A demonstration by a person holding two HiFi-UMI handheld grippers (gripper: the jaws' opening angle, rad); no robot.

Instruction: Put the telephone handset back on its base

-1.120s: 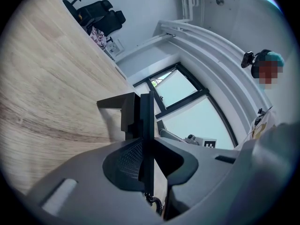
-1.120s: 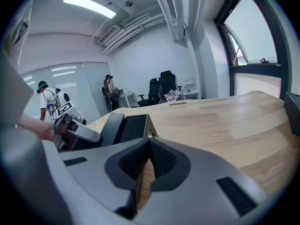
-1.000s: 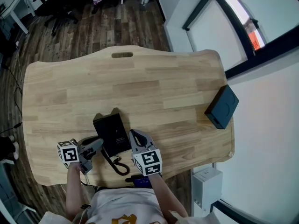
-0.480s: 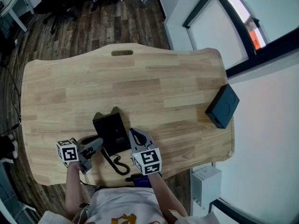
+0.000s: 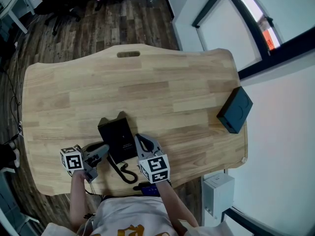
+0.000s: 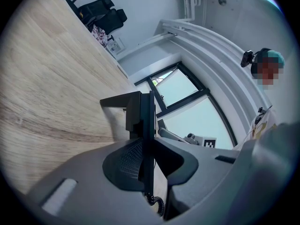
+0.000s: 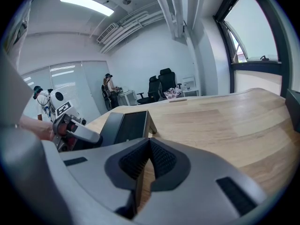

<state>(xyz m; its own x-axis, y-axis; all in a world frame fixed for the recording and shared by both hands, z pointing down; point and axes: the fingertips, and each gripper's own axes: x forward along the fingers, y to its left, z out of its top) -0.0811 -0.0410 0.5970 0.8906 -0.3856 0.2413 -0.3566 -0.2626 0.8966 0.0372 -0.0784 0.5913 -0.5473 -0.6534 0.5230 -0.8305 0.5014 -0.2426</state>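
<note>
Grippers flank the telephone base (image 5: 118, 137): your left gripper (image 5: 101, 150), nearly level, clamps the handset (image 6: 147, 172). Your right gripper (image 5: 141, 141) tilts down, jaws closed and empty.

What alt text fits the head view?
The left gripper grips the handset left of the black base on a wooden table; the shut right gripper is at the base's right. A dark box lies at the table's right edge.

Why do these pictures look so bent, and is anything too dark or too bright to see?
Both gripper views: wide-angle lens, round picture with black corners, straight lines bow. Left gripper view: the handset between the jaws is a dark silhouette, detail lost beside the bright window. Head view: evenly lit and sharp, no glare on the table.
</note>
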